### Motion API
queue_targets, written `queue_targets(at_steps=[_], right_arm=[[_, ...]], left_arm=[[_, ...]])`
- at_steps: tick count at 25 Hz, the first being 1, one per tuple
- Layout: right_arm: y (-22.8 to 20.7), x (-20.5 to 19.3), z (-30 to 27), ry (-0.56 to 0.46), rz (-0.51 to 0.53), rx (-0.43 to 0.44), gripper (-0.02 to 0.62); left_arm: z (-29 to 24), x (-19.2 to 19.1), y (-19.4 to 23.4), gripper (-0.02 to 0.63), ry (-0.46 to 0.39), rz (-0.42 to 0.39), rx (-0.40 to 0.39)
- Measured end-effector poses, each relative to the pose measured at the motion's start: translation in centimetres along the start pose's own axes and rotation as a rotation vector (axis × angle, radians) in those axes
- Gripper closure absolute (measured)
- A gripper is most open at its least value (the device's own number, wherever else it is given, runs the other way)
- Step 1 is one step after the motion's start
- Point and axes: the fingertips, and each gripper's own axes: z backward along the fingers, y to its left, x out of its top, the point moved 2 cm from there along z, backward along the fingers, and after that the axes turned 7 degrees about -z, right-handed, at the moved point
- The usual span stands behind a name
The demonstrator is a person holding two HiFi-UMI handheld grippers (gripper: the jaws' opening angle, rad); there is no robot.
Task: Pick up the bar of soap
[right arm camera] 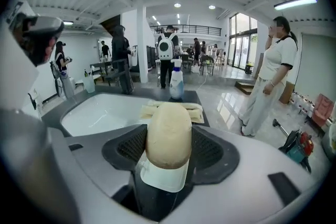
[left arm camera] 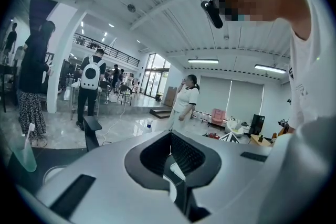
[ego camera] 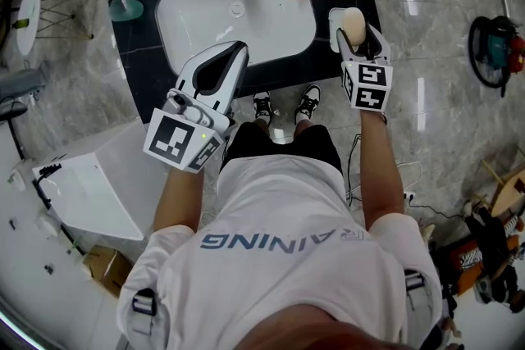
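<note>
Item inspected: one bar of soap (right arm camera: 168, 135), oval, rounded at the ends, pale beige with a matte, slightly mottled surface; no chips or print can be made out. It is gripped between the jaws of the right gripper (right arm camera: 169, 150), the ribbed dark pads pressing on its two long sides, its long axis running out along the jaws and its far end projecting past the jaw tips. In the head view the bar of soap (ego camera: 353, 27) sits over the white soap dish (ego camera: 335, 19). Whether its underside touches the dish cannot be told.
</note>
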Motion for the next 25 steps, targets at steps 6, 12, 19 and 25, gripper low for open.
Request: queue_targets(at_steps=[6,12,19,25], right_arm=[[1.5,5.7,5.1,-0.158,-0.028,0.060,0.330],[2.8,10.9,10.5,-0.333,-0.051,0.099,0.330],[4.7,16.5,18.0,-0.535,0.001,0.142,0.330],[6.6,19.8,24.1,-0.665,0.037,0.173,0.330]], left_arm=[[0.5,2.4,-0.6,0.598,-0.039,-0.028,-0.007],[1.2,5.1,-0.7,0.598,-0.085,-0.063,-0.017],[2.4,8.3,-1.4,0.598,-0.155,-0.107,-0.037],[3.7,10.5,-2.0,0.597,-0.202,-0.130,-0.047]])
